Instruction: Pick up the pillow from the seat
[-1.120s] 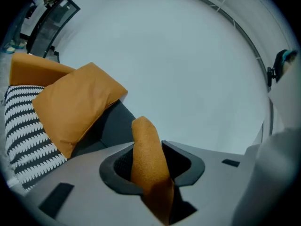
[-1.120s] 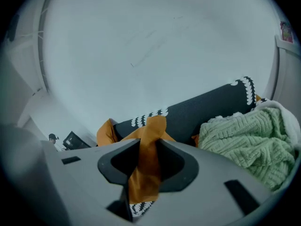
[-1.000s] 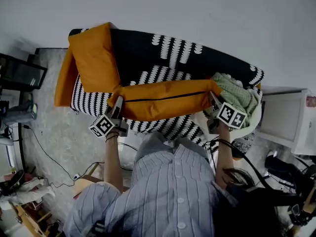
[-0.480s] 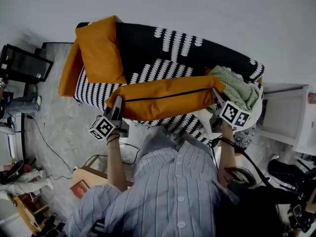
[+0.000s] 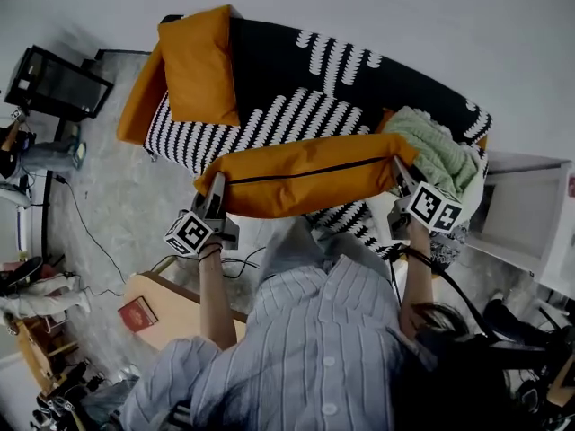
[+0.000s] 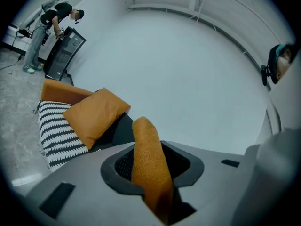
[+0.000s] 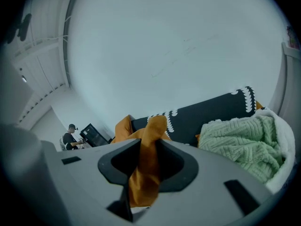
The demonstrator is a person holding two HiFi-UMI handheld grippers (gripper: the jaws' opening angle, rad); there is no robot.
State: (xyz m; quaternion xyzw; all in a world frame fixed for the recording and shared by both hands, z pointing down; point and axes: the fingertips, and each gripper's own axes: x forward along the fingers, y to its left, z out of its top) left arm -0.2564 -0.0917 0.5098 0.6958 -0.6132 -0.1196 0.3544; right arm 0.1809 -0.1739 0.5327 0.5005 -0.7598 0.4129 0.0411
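While both grippers pinch it, the pillow [image 5: 310,176] stretches across centre frame in head view, over the sofa's [image 5: 296,106] front edge. Left gripper [image 5: 218,185]: jaws clamped on the pillow's left end, orange fabric wedged between. Right gripper [image 5: 396,166]: same on the right end. Second pillow [image 5: 199,65] upper left on sofa. Green blanket [image 5: 436,155] right, just behind right gripper.

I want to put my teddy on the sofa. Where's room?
The patterned seat is bare in the middle, between the orange cushion at its left end and the green blanket. The right end is crowded with that blanket, and the lifted pillow spans the front.
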